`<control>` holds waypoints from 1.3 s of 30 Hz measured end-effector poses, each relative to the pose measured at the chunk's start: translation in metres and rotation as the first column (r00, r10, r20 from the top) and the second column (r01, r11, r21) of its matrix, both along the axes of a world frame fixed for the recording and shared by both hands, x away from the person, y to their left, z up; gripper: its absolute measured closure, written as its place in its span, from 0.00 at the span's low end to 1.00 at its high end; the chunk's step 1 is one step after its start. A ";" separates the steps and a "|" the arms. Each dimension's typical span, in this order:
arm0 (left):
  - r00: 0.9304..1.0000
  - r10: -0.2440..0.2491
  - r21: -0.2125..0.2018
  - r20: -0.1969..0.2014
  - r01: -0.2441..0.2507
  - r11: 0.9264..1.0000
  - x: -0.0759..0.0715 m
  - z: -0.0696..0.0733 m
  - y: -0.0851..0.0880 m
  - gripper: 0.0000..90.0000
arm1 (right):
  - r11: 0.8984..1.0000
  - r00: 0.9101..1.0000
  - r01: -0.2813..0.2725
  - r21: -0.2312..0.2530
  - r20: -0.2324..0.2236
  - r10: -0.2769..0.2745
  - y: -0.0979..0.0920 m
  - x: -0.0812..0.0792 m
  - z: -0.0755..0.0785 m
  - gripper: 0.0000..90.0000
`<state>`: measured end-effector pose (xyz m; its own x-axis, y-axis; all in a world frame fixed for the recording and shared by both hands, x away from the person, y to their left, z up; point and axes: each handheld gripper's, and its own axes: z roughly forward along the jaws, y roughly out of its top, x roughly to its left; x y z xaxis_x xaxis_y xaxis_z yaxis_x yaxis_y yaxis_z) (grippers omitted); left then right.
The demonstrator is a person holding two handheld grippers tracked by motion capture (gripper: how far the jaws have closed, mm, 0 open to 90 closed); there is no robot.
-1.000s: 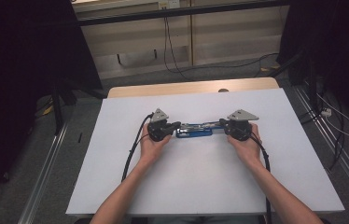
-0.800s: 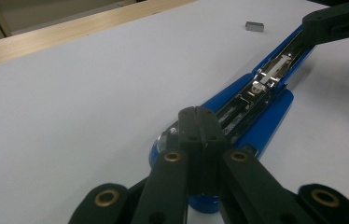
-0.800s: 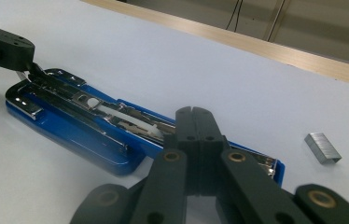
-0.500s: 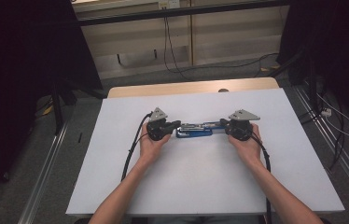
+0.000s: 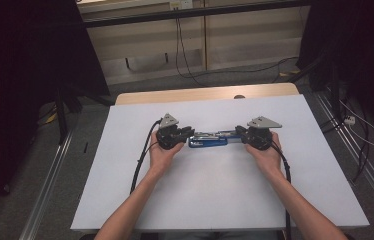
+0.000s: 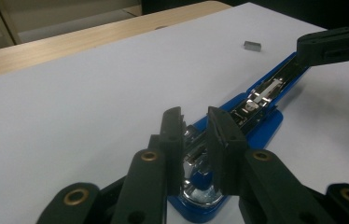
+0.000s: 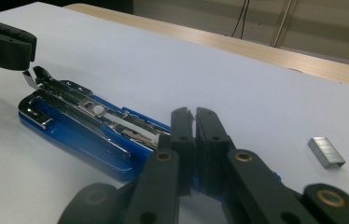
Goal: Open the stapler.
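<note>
Right now both grippers meet at a blue stapler (image 5: 208,141) that lies opened out flat on the white table cover (image 5: 215,200), one gripper at each end of it.

At the stapler's left end in the high view, the left gripper (image 6: 195,122) has its jaws a narrow gap apart, having just been opening. They straddle the chrome metal at the stapler's rounded end, and the pads stand beside that metal with a sliver of space showing, so no firm pinch is visible. In the high view this left gripper (image 5: 175,136) sits over that same end, the person's left hand (image 5: 162,155) behind it.

At the stapler's other end, the right gripper (image 7: 192,122) has its jaws almost together, only a thin slit between them. They reach over the stapler's near end in the right gripper view; whether the pads press on anything there cannot be told. In the high view the right gripper (image 5: 255,135) covers the stapler's right end.

A small strip of staples (image 7: 326,151) lies on the cover just beyond the stapler's right end, apart from it.
</note>
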<state>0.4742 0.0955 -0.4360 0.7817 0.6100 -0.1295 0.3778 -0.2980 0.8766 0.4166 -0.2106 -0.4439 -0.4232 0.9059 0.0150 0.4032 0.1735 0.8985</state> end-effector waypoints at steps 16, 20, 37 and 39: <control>0.997 0.082 0.002 0.000 -0.082 0.997 -0.005 0.011 0.008 0.23 | 0.997 0.999 -0.035 0.068 0.012 0.035 0.002 -0.002 0.003 0.53; 0.995 0.095 0.027 0.005 -0.095 0.995 -0.007 0.014 0.011 0.11 | 0.997 0.999 -0.039 0.060 0.012 0.039 0.002 -0.001 0.004 0.40; 0.996 0.085 0.022 0.013 -0.085 0.996 -0.036 0.014 0.043 0.05 | 0.997 0.999 -0.041 0.067 0.009 0.040 0.001 -0.004 0.007 0.09; 0.995 0.095 0.018 0.012 -0.095 0.995 -0.039 0.013 0.046 0.05 | 0.997 0.999 -0.036 0.069 0.007 0.036 0.000 -0.004 0.007 0.09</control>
